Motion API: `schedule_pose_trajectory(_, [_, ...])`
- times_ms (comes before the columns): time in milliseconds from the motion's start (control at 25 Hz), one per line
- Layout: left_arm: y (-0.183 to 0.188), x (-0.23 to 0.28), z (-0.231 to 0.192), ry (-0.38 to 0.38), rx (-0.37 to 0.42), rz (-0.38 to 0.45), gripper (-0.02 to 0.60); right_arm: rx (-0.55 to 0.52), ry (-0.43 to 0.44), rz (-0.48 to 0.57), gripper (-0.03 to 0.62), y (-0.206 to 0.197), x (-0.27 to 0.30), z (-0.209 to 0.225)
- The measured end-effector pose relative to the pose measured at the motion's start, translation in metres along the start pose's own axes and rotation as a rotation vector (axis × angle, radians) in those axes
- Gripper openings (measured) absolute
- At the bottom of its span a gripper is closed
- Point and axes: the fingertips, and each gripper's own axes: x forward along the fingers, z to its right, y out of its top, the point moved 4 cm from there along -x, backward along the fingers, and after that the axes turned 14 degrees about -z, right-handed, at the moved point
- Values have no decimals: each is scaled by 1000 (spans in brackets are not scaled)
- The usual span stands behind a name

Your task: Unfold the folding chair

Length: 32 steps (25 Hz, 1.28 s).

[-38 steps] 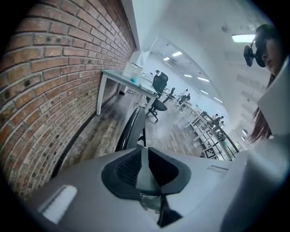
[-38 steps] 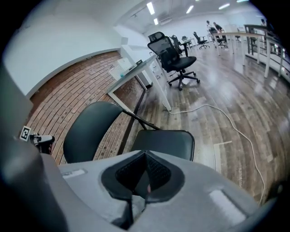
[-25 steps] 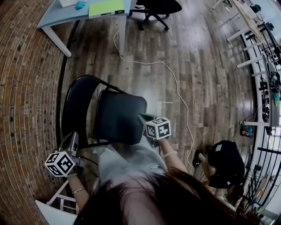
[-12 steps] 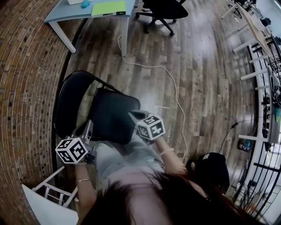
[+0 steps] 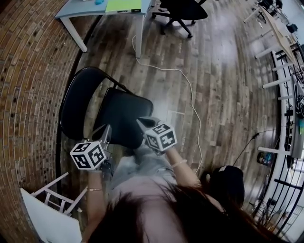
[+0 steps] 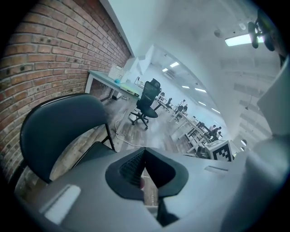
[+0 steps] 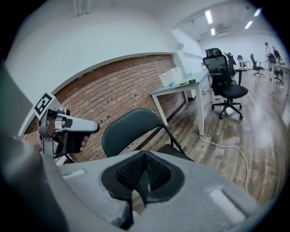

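Observation:
The black folding chair (image 5: 121, 116) stands open on the wood floor beside the brick wall, seat flat and backrest (image 5: 78, 107) upright. My left gripper (image 5: 107, 131) is shut and empty, at the seat's near left corner; whether it touches the seat I cannot tell. My right gripper (image 5: 141, 122) hovers shut and empty over the seat's near right corner. In the left gripper view the shut gripper (image 6: 144, 165) points past the backrest (image 6: 59, 131). The right gripper view shows its shut gripper (image 7: 145, 174), the chair (image 7: 131, 131) and the left gripper (image 7: 68, 129).
A brick wall (image 5: 28, 95) runs along the left. A desk (image 5: 102, 9) and a wheeled office chair (image 5: 183, 12) stand beyond. A white cable (image 5: 190, 90) trails over the floor. A white frame (image 5: 47, 209) sits at near left, a black bag (image 5: 228, 182) at near right.
The left gripper has moved right, from beside the chair's frame to the seat's near left corner. The right gripper has rolled a little and lifted slightly above the seat.

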Motion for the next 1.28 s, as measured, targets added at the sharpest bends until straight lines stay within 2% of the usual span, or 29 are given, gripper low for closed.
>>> schedule_pose_trajectory(280, [-34,-33,17,-38,54,5,2,-8,-42,75,0,-11,-30,-52])
schedule_pose_trajectory(440, [-62,-53,33,-96,93,-16,2,14,-14,103,0,-28,-40,-88])
schedule_pose_trajectory(680, [-96,-81,35,-72,172,-55,2,35,-18,97,0,-51,-41,-124])
schedule_pose_trajectory(840, [-113,-98,32,-74,171,-50,2,30,-69,100,0,-63,-50,-137])
schedule_pose_trajectory(1000, [-125,-109,35,-110,159,-52,2,42,-69,104,0,-73,-62,-147])
schedule_pose_trajectory(1280, [-119,-125,43,-76,136,11,1,18,-73,110,0,-75,-80,-152])
